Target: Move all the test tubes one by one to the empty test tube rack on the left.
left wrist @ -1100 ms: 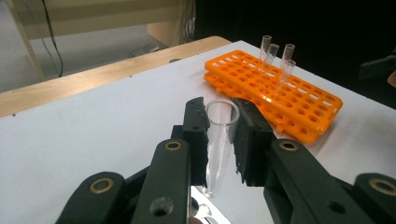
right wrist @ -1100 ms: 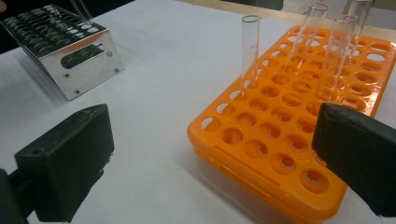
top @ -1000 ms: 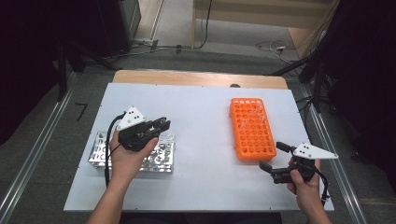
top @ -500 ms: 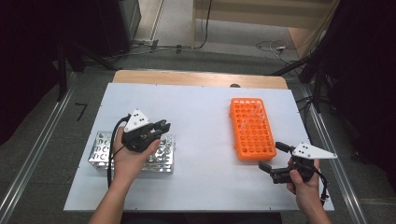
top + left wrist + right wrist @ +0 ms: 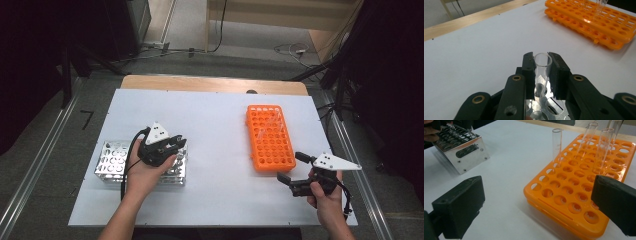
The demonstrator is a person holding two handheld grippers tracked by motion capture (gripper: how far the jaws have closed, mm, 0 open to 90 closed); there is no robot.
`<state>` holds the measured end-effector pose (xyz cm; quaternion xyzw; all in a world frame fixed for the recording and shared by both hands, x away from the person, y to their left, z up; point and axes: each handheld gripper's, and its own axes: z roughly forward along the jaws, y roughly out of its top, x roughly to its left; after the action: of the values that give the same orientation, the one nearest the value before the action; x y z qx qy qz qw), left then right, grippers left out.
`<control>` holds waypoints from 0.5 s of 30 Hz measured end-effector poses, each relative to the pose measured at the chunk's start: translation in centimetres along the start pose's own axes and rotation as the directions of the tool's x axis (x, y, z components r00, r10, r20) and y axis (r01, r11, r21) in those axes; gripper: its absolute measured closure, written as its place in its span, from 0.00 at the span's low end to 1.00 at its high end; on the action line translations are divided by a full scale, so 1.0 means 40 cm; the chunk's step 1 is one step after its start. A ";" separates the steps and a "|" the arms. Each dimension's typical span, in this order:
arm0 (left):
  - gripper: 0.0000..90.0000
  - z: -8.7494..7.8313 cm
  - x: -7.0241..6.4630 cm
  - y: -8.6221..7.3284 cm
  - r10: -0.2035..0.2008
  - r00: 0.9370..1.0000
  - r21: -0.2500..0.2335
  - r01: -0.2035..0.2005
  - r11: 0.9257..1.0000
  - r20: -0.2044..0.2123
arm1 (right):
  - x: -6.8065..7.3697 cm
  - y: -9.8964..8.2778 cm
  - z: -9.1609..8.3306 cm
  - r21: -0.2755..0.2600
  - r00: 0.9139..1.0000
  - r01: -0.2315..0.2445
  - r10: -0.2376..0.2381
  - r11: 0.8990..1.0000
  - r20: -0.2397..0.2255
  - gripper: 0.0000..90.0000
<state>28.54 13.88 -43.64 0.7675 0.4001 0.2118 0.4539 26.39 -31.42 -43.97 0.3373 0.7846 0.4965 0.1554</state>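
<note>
Orange rack well apart, right

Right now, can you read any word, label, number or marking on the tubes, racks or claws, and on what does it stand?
No text can be read.
Glass tube standing in the orange rack: faint printed marks on its wall, too blurred to read.
Metal rack: no lettering seen.
Tube clamped in the left claw: no marking seen.
</note>
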 end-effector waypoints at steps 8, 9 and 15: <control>0.83 0.012 0.012 -0.006 -0.039 0.999 0.043 0.038 0.998 0.020 | 0.002 0.000 0.002 0.003 1.000 0.003 -0.003 1.000 0.004 0.00; 0.82 0.011 0.012 -0.006 -0.044 0.999 0.043 0.043 0.998 0.020 | 0.002 0.000 0.003 0.005 1.000 0.001 -0.001 1.000 0.004 0.00; 0.65 -0.001 0.014 -0.006 -0.067 0.998 0.014 0.067 0.998 -0.018 | 0.004 0.002 0.006 0.009 1.000 0.005 -0.005 1.000 0.002 0.00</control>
<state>28.72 14.42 -43.86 0.7550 0.4314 0.2002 0.4514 26.42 -31.14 -44.00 0.3366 0.7875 0.4921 0.1561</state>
